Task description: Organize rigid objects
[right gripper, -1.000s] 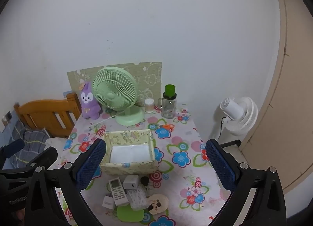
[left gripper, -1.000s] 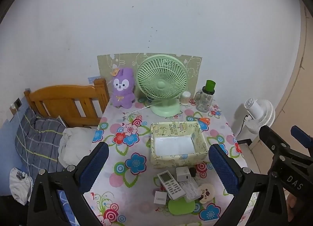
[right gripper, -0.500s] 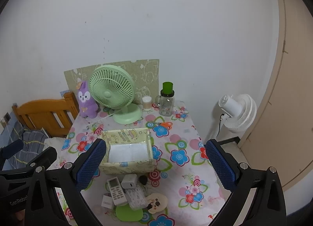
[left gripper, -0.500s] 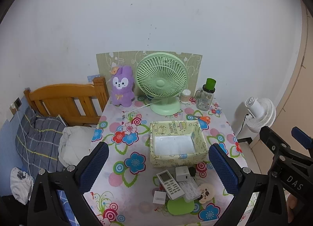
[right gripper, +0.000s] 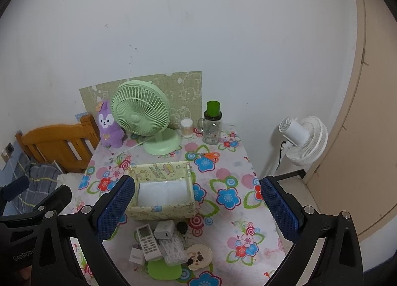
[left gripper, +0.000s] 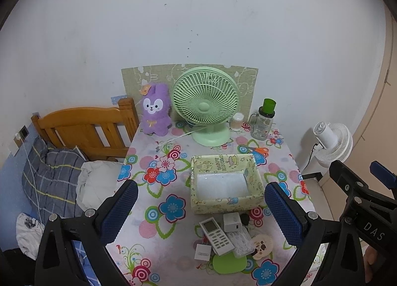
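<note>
Both grippers hang above the near edge of a table (left gripper: 153, 214) covered in a flowered cloth, each with its jaws spread wide and holding nothing: the left gripper (left gripper: 201, 209) frames the lower middle of its view, the right gripper (right gripper: 196, 209) does the same in its own. Centre frame in both views sits a pale yellow-green box (left gripper: 225, 184) (right gripper: 162, 191), open-topped, with only a white lining visible inside. Just below it, toward the bottom of the frame, lies a cluster of small things: a white remote control (left gripper: 216, 236) (right gripper: 148, 242), a white charger block (left gripper: 232, 222) (right gripper: 165, 229) beside it, a small black object (right gripper: 182, 227), a clear plastic case (right gripper: 173, 248), a small white square (left gripper: 202, 252), a cream round disc (left gripper: 262, 243) and a flat green lid (left gripper: 229, 263) (right gripper: 164, 269). Toward the upper part of the table stand a green desk fan (left gripper: 206, 102), a purple plush rabbit (left gripper: 155, 110), a glass jar with a green cap (left gripper: 263, 120) and orange-handled scissors (left gripper: 258, 149).
</note>
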{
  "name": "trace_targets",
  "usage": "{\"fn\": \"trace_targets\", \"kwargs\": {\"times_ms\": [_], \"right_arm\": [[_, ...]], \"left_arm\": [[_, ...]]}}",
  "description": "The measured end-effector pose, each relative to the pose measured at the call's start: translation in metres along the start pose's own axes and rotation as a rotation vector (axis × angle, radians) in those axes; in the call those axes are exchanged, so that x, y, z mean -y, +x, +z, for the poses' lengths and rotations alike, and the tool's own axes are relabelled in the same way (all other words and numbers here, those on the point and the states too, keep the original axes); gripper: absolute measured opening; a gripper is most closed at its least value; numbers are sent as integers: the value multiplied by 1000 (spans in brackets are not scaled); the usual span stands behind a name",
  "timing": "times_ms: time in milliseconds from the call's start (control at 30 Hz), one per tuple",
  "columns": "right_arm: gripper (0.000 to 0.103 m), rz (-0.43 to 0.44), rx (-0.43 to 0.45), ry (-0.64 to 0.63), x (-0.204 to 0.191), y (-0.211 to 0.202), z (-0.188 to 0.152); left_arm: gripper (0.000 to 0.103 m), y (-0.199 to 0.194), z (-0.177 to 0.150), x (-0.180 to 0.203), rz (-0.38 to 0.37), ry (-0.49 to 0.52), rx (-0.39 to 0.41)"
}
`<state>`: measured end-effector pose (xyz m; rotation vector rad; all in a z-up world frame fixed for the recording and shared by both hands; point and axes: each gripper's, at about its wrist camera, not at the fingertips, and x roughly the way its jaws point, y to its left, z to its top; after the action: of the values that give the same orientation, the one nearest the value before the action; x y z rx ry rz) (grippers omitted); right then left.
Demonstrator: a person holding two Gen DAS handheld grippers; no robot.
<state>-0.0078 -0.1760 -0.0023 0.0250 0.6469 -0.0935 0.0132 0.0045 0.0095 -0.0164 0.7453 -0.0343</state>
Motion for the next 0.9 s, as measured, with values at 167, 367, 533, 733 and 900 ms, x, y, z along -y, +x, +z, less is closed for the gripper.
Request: {"fn": "trace_targets", "kwargs": {"times_ms": [167,367,533,733,900], "right_arm": [[103,1,-3,1,2,1,2],[103,1,-2,2,3,1,3],[103,1,0,0,4,0,9],[103,4,-1,-1,4,0,11],[103,5,0,-3,2,0,12]], "left_arm": [[103,0,4,3,4,8,3],[103,0,5,5,6,8,6],[103,0,8,5,8,8,11],[103,0,10,5,10,7,13],[103,-1,12,1,13,2,18]]}}
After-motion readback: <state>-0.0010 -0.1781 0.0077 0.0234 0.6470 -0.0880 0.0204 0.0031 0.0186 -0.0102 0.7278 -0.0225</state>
